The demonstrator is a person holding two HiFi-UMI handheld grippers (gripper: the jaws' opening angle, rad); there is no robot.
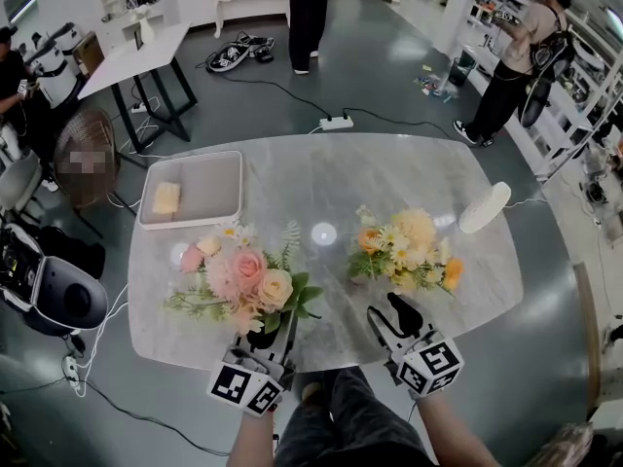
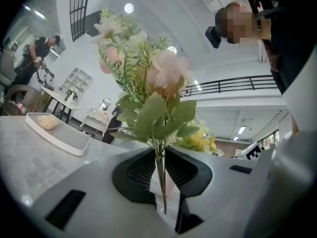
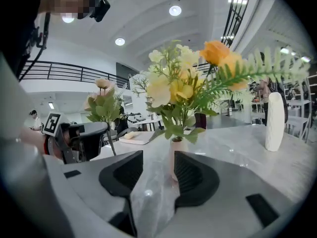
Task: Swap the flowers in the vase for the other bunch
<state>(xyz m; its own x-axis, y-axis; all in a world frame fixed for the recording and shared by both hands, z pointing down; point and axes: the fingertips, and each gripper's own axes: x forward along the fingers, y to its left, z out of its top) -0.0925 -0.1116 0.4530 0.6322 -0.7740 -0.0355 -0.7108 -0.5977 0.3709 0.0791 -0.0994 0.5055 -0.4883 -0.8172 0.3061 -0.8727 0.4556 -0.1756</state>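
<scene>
pink rose bunch (image 1: 238,275) clamped by its green stems (image 2: 159,165) in the left gripper (image 2: 161,175); right gripper (image 1: 391,319) gapes empty, yellow-orange bouquet (image 1: 409,251) in pale vase (image 3: 177,158) just ahead.

Bare strip of table (image 1: 321,178) ran from near edge to far edge between pink bunch (image 1: 243,275) and yellow bunch (image 1: 407,251), nothing standing in it. Far-left corner was blocked by white tray (image 1: 212,191). Pink bunch, clamped by its stems in left gripper (image 1: 270,337), spread over near-left part. Right gripper (image 1: 399,321), jaws apart and empty, sat at near edge with open run to small vase (image 3: 177,157) under yellow bunch; leaves overhung that run. Tall white vase (image 1: 484,208) stood near far-right edge, apart from yellow bunch, gap between them free
</scene>
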